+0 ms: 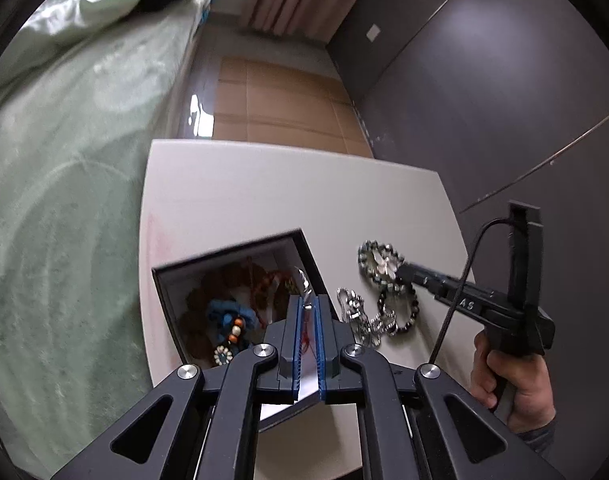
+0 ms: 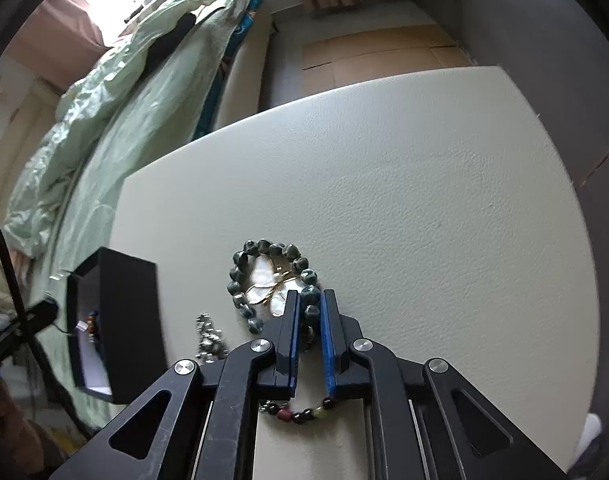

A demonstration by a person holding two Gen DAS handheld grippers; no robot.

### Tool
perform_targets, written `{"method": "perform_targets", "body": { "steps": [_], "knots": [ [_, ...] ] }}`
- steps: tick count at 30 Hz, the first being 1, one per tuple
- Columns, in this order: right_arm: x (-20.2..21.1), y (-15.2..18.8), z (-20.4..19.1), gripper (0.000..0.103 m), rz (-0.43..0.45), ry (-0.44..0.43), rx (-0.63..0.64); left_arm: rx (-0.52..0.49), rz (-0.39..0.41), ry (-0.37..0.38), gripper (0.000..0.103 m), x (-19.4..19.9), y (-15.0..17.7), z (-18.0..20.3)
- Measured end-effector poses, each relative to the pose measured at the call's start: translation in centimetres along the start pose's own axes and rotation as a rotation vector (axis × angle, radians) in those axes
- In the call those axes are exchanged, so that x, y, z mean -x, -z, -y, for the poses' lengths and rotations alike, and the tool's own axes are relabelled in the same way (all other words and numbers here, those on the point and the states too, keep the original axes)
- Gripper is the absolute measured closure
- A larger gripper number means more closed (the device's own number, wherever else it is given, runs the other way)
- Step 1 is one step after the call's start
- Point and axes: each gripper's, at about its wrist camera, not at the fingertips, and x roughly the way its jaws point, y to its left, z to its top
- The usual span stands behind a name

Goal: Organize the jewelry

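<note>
My left hand-held gripper point(image 1: 309, 302) is clenched on a thin silvery piece above the black box point(image 1: 240, 296). Right hand-held gripper point(image 2: 309, 300) is pinching the dark bead bracelet point(image 2: 270, 280) on the desk point(image 2: 424, 200). Risk: shell pendant point(image 2: 266, 288) inside the loop and chain point(image 2: 210, 338) just left may snag and drag.

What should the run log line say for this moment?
left gripper: shut on silver piece over black box | right gripper: shut on dark bead bracelet
</note>
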Motion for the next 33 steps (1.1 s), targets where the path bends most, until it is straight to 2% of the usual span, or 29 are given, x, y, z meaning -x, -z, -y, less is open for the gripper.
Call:
{"method": "perform_targets", "body": {
  "steps": [2,7,8,9,10,11,12,19,23,28,33],
  "knots": [
    [0.7,0.1,-0.4,0.092,0.029,0.007,0.016,0.004,0.002,0.005,0.097,0.2,0.0,-0.1],
    [3.8,0.3,-1.9,0.092,0.104,-0.05,0.037,0.014,0.014,-0.001,0.095,1.1,0.1,-0.4],
    [4.5,0.4,-2.2,0.092,0.12,-0.063,0.039,0.015,0.015,-0.004,0.087,1.3,0.2,-0.4],
    [5.0,0.5,-2.6,0.092,0.134,-0.073,0.043,0.014,0.019,-0.006,0.071,1.4,0.2,-0.5],
    [5.6,0.6,-3.0,0.092,0.148,-0.081,0.048,0.011,0.028,-0.008,0.061,1.7,0.2,-0.5],
    [6.1,0.8,-3.4,0.092,0.163,-0.091,0.051,0.006,0.046,-0.011,0.043,2.1,0.2,-0.4],
    [6.7,1.0,-3.8,0.092,0.178,-0.102,0.058,0.001,0.06,-0.012,0.036,2.4,0.2,-0.3],
    [10.1,2.3,-7.2,0.092,0.267,-0.218,0.105,-0.001,0.096,-0.015,0.036,3.7,0.3,-0.7],
    [11.0,3.2,-9.1,0.092,0.29,-0.277,0.143,0.018,0.115,-0.02,0.036,4.3,0.1,-1.3],
    [10.5,3.9,-11.4,0.092,0.276,-0.314,0.188,0.025,0.127,-0.027,0.036,4.7,0.0,-1.8],
    [8.5,4.1,-12.8,0.092,0.209,-0.326,0.217,0.027,0.131,-0.032,0.036,4.8,-0.1,-2.1]
  ]
}}
